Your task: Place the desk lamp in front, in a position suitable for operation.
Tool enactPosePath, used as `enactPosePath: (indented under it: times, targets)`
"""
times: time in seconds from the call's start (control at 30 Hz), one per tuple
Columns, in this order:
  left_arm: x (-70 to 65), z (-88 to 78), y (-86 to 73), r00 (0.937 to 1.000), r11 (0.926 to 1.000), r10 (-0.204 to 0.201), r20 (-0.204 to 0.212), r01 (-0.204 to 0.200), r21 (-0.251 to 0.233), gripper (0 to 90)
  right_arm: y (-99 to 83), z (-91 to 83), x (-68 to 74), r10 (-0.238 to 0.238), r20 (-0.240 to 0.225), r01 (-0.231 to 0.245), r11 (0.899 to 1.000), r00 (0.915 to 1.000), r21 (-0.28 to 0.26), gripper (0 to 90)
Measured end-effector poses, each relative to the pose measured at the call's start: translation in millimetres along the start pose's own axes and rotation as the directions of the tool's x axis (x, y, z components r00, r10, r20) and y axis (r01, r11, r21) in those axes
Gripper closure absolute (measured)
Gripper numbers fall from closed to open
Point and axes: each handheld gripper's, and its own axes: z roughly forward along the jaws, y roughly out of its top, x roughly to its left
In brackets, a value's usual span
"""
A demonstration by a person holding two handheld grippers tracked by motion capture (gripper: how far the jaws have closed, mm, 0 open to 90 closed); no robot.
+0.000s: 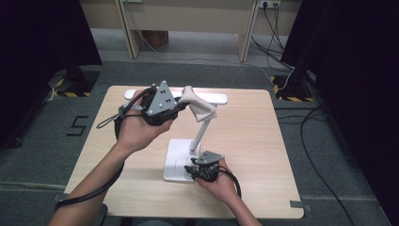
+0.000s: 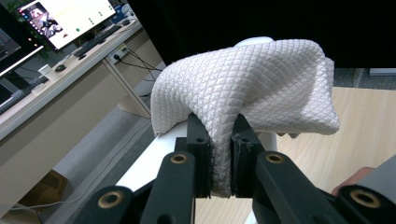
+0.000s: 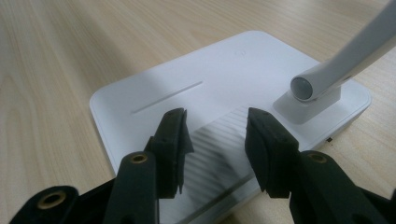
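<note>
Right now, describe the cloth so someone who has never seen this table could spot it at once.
Find the white desk lamp on the wooden table. Follow its arm up to the long head; the cloth is draped there, pinched in the left gripper. It is the one soft thing, off-white with a quilted diamond weave.

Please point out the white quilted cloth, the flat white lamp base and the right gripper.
White quilted cloth (image 2: pixel 243 79), left gripper view, on its upper folded surface.
Flat white lamp base (image 3: pixel 154 93), right gripper view, on its bare top near the groove.
Right gripper (image 3: pixel 215 144), right gripper view, midway between its fingertips.
</note>
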Motion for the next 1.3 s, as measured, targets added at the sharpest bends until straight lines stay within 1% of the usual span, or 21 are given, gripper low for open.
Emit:
enactPosePath:
  times: [0.2,0.3,0.37,0.53,1.07,1.13,1.17,1.3]
  targets:
    - [-5.3,1.4,0.3,0.9994,0.9998,-0.019,0.028,0.019,-0.002,80.9,0.0,0.1,0.3,0.001,0.0,-0.001,1.0,1.0,0.0,58.3]
    - [-6.7,2.9,0.8,0.9996,0.9998,-0.017,0.024,0.017,0.0,80.8,0.0,0.1,0.2,0.001,-0.001,-0.001,1.0,1.0,0.001,58.3]
    - [-6.2,4.6,0.2,0.9993,0.9997,-0.024,0.029,0.024,0.002,80.9,0.0,0.1,0.3,0.002,0.0,-0.002,1.0,1.0,0.0,58.3]
    - [-8.1,7.7,0.2,0.999,0.9997,-0.025,0.037,0.025,0.006,80.9,0.0,0.1,0.3,0.001,-0.001,-0.001,1.0,1.0,0.0,58.3]
    - [-11.3,17.3,6.3,0.9983,0.9996,-0.029,0.05,0.03,-0.003,80.9,-0.2,0.0,0.5,0.002,0.001,-0.002,1.0,1.0,-0.001,58.3]
    - [-11.9,18.5,7.3,0.9982,0.9996,-0.028,0.053,0.028,-0.003,80.8,-0.3,-0.2,0.8,0.009,0.001,-0.009,1.0,1.0,0.001,58.3]
    - [-12.6,19.2,7.9,0.9982,0.9996,-0.028,0.054,0.029,-0.004,80.8,-0.3,0.0,0.4,0.002,0.001,-0.002,1.0,1.0,-0.001,58.3]
    - [-14.2,22.0,9.9,0.998,0.9997,-0.024,0.059,0.024,-0.004,80.9,-0.3,0.0,0.4,0.0,0.001,0.0,1.0,1.0,-0.002,58.3]
